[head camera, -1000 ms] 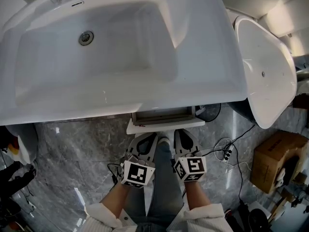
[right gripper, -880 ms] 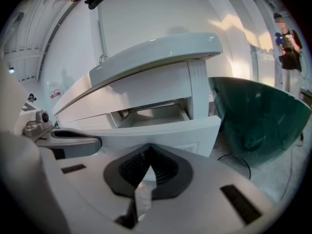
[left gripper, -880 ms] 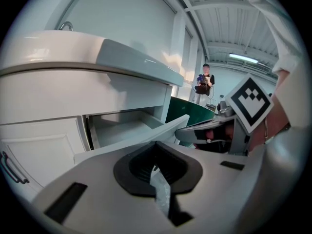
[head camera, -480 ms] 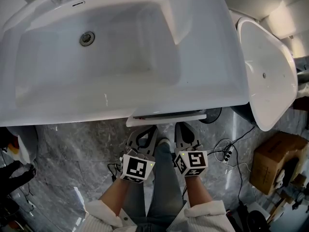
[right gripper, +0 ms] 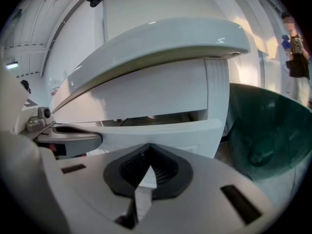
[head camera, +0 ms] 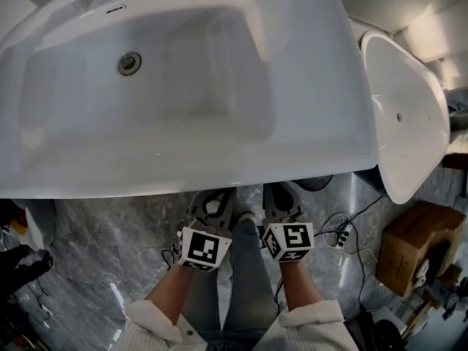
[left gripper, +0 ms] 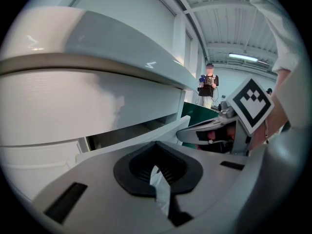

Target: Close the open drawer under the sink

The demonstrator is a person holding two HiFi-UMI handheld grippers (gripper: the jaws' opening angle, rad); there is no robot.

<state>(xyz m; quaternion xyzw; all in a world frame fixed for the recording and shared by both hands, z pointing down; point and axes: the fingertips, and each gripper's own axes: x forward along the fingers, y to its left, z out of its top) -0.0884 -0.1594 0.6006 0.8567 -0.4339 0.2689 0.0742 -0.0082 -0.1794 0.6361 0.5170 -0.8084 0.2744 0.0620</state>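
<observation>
White flat-fronted drawer [left gripper: 139, 139] stands slightly ajar beneath the white ceramic sink [head camera: 183, 168], dark gap visible above it. Left gripper [left gripper: 156, 152] and right gripper [right gripper: 148, 154]: jaws clenched together, empty, tips at the drawer front.

Bright even light, glare on glossy sink [head camera: 183, 86], fisheye-warped gripper views.

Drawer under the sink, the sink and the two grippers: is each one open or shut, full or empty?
drawer: almost in, but a dark gap shows above its front, so not fully shut.
sink: empty, no water showing.
left gripper: jaws together, holding nothing, pointing at the drawer front.
right gripper: jaws together, holding nothing, pointing at the drawer front.
</observation>
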